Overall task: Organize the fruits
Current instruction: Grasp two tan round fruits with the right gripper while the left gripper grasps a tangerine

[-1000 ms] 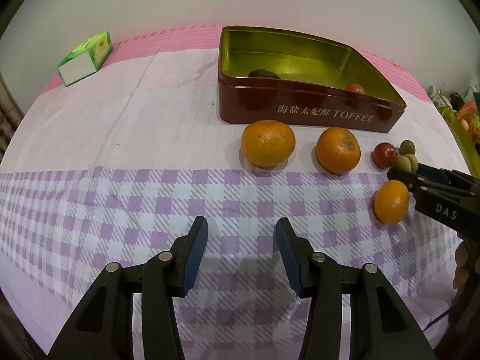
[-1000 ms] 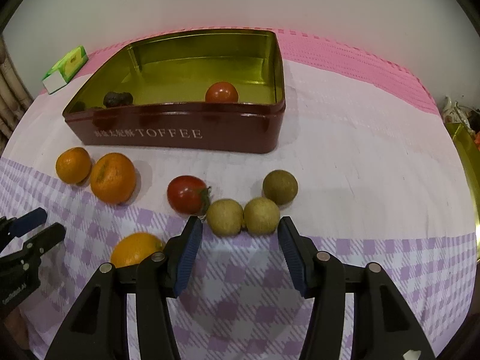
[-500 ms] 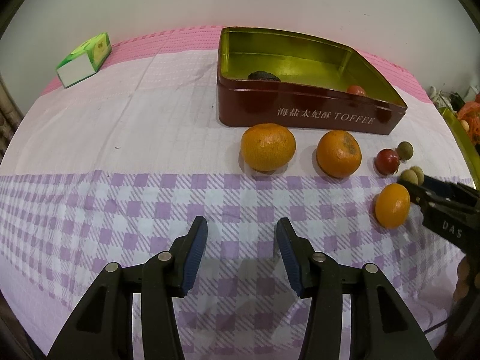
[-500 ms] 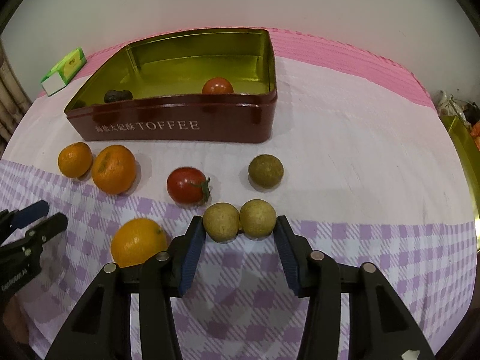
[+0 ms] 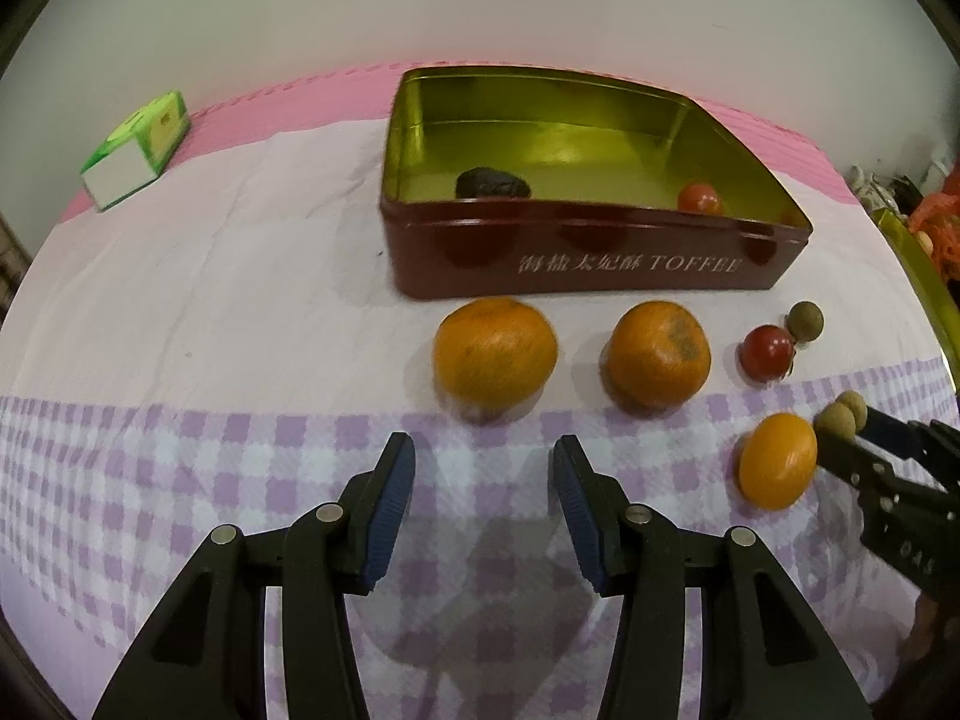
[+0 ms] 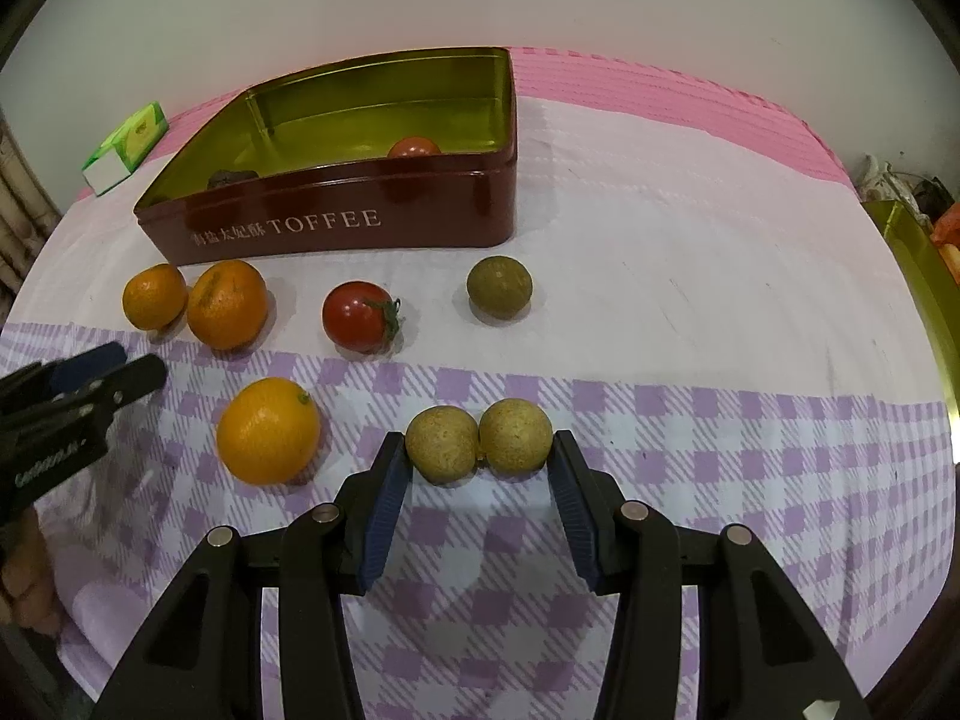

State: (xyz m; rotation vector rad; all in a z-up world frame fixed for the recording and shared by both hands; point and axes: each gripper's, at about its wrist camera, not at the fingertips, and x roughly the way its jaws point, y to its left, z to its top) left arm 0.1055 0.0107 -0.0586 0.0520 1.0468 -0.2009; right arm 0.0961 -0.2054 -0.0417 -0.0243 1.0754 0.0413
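Note:
My right gripper (image 6: pixel 478 441) is shut on two tan longans (image 6: pixel 441 444) lying side by side between its pads, just over the checked cloth. A third longan (image 6: pixel 499 287), a red tomato (image 6: pixel 359 315), two oranges (image 6: pixel 227 303) and a smaller orange (image 6: pixel 267 429) lie in front of the dark red TOFFEE tin (image 6: pixel 336 228). The tin holds a tomato (image 5: pixel 700 199) and a dark fruit (image 5: pixel 492 183). My left gripper (image 5: pixel 483 450) is open with nothing between its fingers, a little short of the left orange (image 5: pixel 495 351).
A green and white carton (image 5: pixel 135 156) lies at the back left. A gold tin edge (image 5: pixel 918 276) and an orange net bag (image 5: pixel 939 222) sit at the far right. A person's hand (image 6: pixel 30 588) holds the left gripper.
The right gripper closed on the two longans and drew them toward the near side, away from the tomato and third longan. The left gripper crept closer to the oranges, jaws unchanged.

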